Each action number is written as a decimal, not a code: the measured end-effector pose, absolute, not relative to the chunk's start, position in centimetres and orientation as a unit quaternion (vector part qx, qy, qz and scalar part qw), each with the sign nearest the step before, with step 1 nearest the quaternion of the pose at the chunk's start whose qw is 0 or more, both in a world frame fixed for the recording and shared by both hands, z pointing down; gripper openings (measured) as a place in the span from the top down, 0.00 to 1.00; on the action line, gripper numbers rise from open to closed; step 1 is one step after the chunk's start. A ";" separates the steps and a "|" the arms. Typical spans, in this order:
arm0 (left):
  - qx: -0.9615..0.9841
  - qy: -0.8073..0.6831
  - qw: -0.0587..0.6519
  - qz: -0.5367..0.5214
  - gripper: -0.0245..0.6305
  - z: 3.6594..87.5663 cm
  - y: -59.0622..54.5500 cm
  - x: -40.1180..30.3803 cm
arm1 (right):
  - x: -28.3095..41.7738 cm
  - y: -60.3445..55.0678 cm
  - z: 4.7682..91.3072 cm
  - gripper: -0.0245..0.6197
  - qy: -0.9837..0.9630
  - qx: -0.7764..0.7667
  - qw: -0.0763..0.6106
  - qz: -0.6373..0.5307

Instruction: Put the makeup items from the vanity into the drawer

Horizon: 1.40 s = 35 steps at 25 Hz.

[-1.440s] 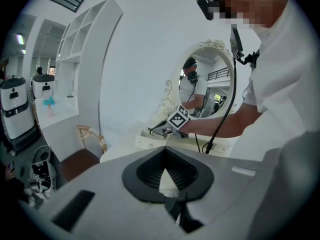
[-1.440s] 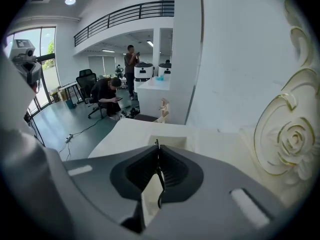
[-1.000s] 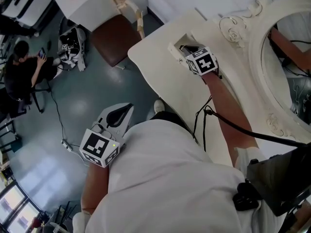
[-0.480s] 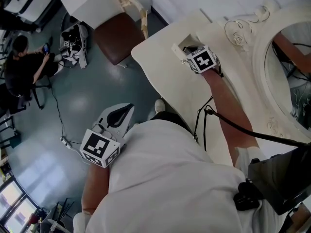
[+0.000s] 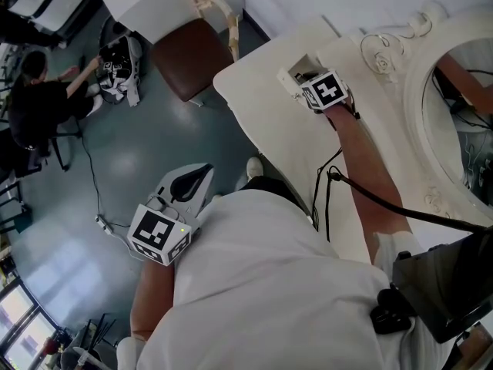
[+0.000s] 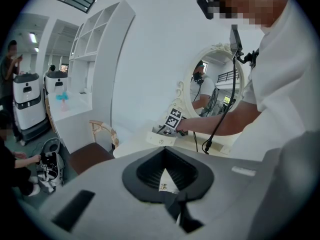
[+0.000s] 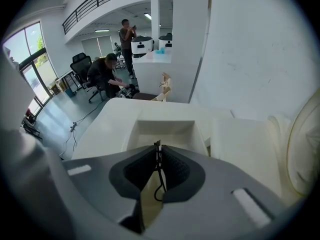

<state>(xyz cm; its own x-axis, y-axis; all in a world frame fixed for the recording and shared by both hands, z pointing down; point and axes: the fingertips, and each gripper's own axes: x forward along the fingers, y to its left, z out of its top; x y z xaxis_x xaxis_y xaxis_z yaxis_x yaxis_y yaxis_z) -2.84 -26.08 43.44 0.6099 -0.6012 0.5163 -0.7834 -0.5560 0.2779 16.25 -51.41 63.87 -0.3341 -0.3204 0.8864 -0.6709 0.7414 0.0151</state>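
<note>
The small drawer (image 5: pixel 295 71) stands open at the far corner of the cream vanity (image 5: pixel 269 133). My right gripper (image 5: pixel 308 80) points steeply down into it, its tips hidden under its marker cube. In the right gripper view the drawer (image 7: pixel 165 130) lies just beyond the right gripper (image 7: pixel 156 148). Its jaws have just been opening and stand a narrow slit apart, with a thin dark wire-like thing (image 7: pixel 159 176) between them. My left gripper (image 5: pixel 199 177) hangs off the vanity over the floor, shut and holding nothing. It (image 6: pixel 165 168) faces the vanity from the side.
An oval mirror (image 5: pixel 462 91) in a carved frame rises at the vanity's right. A brown-seated chair (image 5: pixel 192 56) stands past the vanity's far edge. A person (image 5: pixel 38 106) sits on the grey floor at left beside a bag (image 5: pixel 115 64). A black cable (image 5: pixel 362 195) trails along my right arm.
The right gripper's marker cube has tipped a little over the drawer. The left gripper hangs where it was.
</note>
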 end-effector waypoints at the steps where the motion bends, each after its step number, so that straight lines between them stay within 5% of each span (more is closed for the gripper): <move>1: 0.863 -0.402 0.247 0.184 0.96 43.4 -26.0 -3.0 | 16.3 -51.4 63.8 0.91 -0.797 0.312 0.484 0.182; 10: 0.871 -0.389 0.241 0.180 0.96 43.2 -24.0 -4.0 | 16.8 -50.3 61.4 0.83 -0.803 0.355 0.447 0.170; 20: 0.892 -0.354 0.226 0.169 0.96 42.2 -18.9 -6.1 | 15.8 -42.4 55.8 0.96 -0.819 0.405 0.382 0.140; 35: 0.920 -0.299 0.198 0.159 0.96 41.1 -7.3 -11.4 | 7.2 -19.6 51.2 0.96 -0.850 0.400 0.312 0.144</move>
